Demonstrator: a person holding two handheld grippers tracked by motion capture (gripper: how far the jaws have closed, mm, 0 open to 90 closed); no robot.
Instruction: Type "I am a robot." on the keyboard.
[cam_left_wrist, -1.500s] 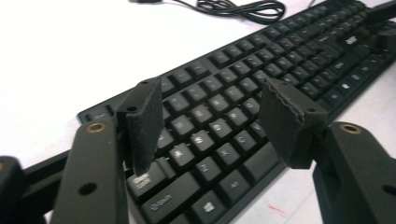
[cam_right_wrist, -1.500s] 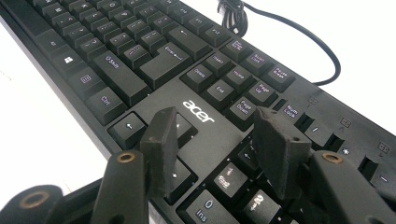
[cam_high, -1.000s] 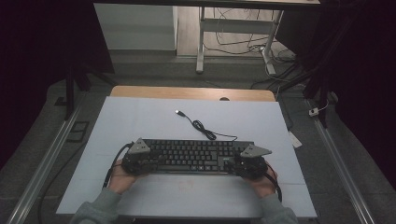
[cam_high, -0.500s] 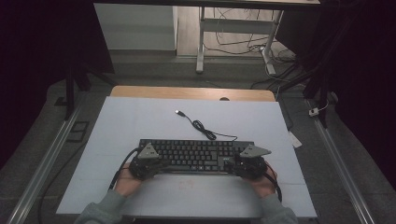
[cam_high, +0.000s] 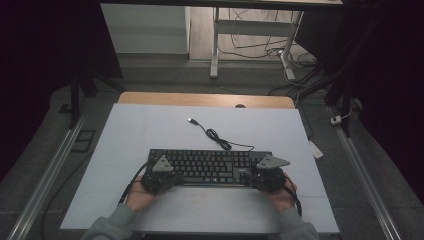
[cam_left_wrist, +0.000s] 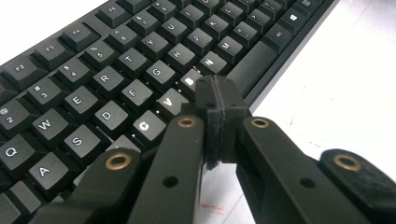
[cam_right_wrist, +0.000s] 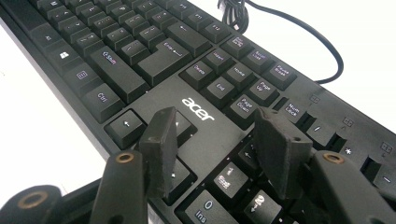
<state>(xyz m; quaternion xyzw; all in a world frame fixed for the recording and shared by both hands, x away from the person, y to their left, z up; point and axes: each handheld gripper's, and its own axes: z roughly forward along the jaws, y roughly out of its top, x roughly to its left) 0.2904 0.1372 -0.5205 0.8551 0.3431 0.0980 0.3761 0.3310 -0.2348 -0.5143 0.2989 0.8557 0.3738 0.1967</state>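
The black Acer keyboard (cam_high: 210, 167) lies flat on the white mat (cam_high: 150, 125) that covers the bench, near the person's edge, with its USB cable (cam_high: 215, 135) curling away toward the far side and the plug lying loose on the mat. Judging by its look, it is a stiff, light plastic slab that would slide easily on the smooth mat; the keycaps give under pressure and could pop off, so the solid frame at the short ends or the front lip seems the safer place to take hold, not the keys. The trailing cable may drag or snag if the keyboard is shifted.

The left tool (cam_left_wrist: 215, 100) has its jaws closed pad to pad with nothing between them, and they have just been closing. Its tip hovers low over the bottom letter row, near the V and B keys and just beside the space bar; whether it touches a key cannot be told. The right tool (cam_right_wrist: 215, 140) stands moderately open and holds nothing, its two pads poised over the arrow keys and the edge of the number pad. In the high view both forearms come in from the near edge, a hand behind each tool at either end of the keyboard, wrists low and level
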